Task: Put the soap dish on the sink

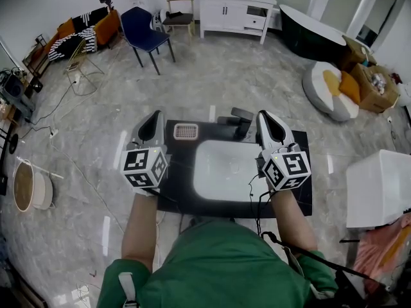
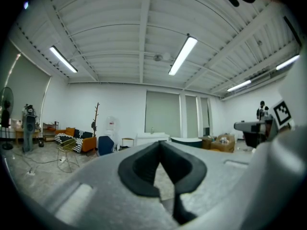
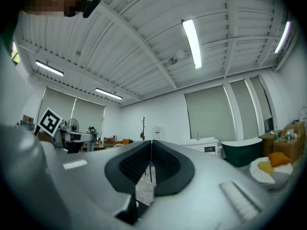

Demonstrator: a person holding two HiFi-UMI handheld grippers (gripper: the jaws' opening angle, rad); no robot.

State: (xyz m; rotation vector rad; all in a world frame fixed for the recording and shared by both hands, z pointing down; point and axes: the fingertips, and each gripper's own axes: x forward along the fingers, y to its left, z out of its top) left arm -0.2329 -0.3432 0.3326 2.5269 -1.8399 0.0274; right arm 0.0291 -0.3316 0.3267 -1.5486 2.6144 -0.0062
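The soap dish [image 1: 185, 131], a small pale slotted tray, lies on the black counter [image 1: 183, 191] at its back left corner, beside the white sink basin [image 1: 226, 169]. A black faucet [image 1: 239, 122] stands behind the basin. My left gripper [image 1: 153, 119] hovers over the counter's left edge, just left of the dish, and is shut with nothing in it. My right gripper [image 1: 268, 119] is held over the basin's right side, also shut and empty. Both gripper views look level across the room; the left gripper [image 2: 159, 147] and right gripper [image 3: 151, 146] show pads pressed together.
A blue chair [image 1: 144, 31], a white cabinet [image 1: 234, 8] and a dark bathtub [image 1: 314, 31] stand at the far wall. A white box [image 1: 379, 188] sits to the right of the counter, a round basket [image 1: 26, 185] on the floor to the left.
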